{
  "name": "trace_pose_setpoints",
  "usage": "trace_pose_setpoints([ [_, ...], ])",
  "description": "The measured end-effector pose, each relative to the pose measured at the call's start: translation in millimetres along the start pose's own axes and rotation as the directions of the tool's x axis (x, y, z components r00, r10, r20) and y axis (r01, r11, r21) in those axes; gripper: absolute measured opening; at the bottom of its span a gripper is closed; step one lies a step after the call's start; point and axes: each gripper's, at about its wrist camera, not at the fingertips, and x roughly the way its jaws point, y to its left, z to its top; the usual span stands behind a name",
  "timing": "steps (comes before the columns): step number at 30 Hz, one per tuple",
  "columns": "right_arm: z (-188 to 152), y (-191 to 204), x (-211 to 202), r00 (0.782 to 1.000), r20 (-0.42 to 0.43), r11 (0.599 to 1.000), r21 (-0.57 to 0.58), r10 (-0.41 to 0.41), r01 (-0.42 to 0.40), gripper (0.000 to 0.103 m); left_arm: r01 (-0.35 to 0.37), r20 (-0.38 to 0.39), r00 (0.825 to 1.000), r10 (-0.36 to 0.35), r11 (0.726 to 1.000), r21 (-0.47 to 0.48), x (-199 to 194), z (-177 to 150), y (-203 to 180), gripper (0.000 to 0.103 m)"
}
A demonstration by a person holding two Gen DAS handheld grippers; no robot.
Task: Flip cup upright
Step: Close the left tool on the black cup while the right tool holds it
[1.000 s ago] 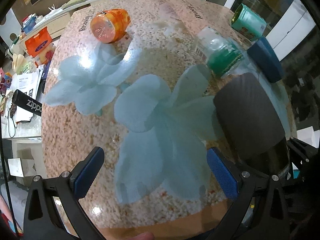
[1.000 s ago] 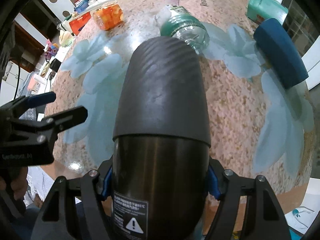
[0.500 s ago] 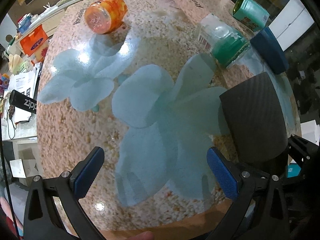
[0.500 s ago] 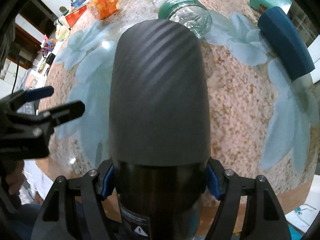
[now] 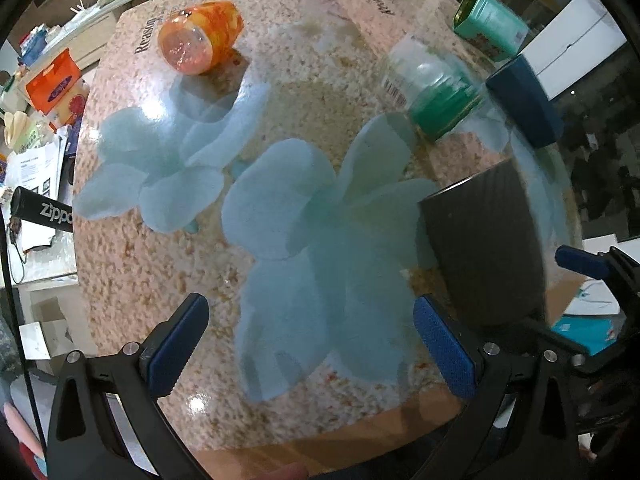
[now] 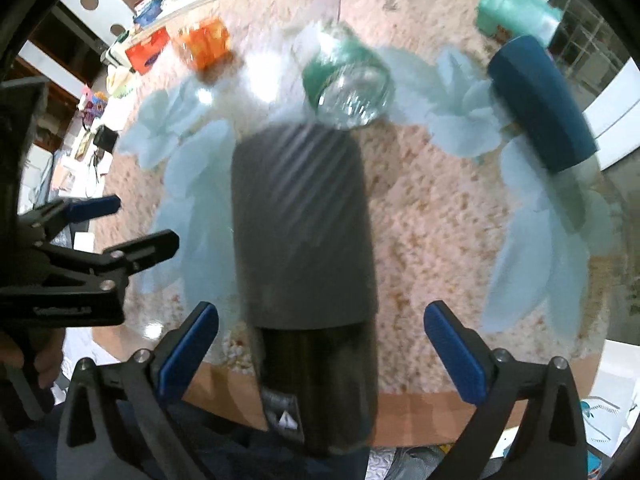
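Between the spread right tongs, untouched by either pad, the dark cup is seen at the near edge of the table. Release is judged under way; clean withdrawal is called for. The left tongs are held wide, empty.

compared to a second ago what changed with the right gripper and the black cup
The right gripper has opened: its pads, clamped on the black cup a second ago, now stand wide apart and clear of it. The cup sits between them at the table edge. The left gripper stays open and empty; the orange cup has not moved.
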Motion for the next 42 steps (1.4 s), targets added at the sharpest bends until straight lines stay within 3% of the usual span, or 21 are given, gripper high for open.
trace_pose_setpoints([
  [4, 9.1, -2.2, -37.4, 0.999, 0.051, 1.0, 0.01, -0.004, 0.003, 0.103, 0.03, 0.031, 0.999, -0.03, 1.0, 0.007, -23.7, 9.7, -9.4, 0.103],
  [11, 22.2, -19.4, -90.2, 0.991, 0.122, 0.997, 0.045, 0.05, -0.055, 0.103, 0.006, 0.077, 0.997, -0.007, 1.0, 0.011, -66.5, 20.8, -39.2, 0.103],
  [17, 28.8, -35.1, -109.4, 0.987, 0.159, 0.999, 0.027, 0.027, -0.032, 0.103, 0.022, 0.071, 0.997, -0.02, 0.999, -0.027, -80.0, 19.9, -68.0, 0.103],
  [28, 18.3, -85.5, -106.4, 0.989, 0.147, 0.998, -0.057, 0.024, -0.015, 0.103, -0.043, 0.017, 0.999, 0.047, 0.981, -0.189, -60.4, 0.4, -109.7, 0.103],
  [33, 16.3, -98.4, -96.6, 0.992, 0.122, 0.996, -0.084, 0.03, -0.02, 0.103, -0.027, -0.025, 0.999, 0.02, 0.95, -0.312, -31.7, 5.7, -105.6, 0.103],
  [39, 20.3, -110.0, -83.0, 0.996, 0.088, 0.995, -0.094, 0.025, -0.016, 0.103, -0.066, -0.071, 0.996, 0.044, 0.937, -0.344, 4.0, 21.7, -101.9, 0.103],
  [42, 23.2, -114.6, -77.8, 0.997, 0.078, 0.994, -0.105, 0.025, -0.017, 0.103, -0.048, -0.094, 0.995, 0.014, 0.929, -0.368, 20.3, 28.4, -101.4, 0.103],
])
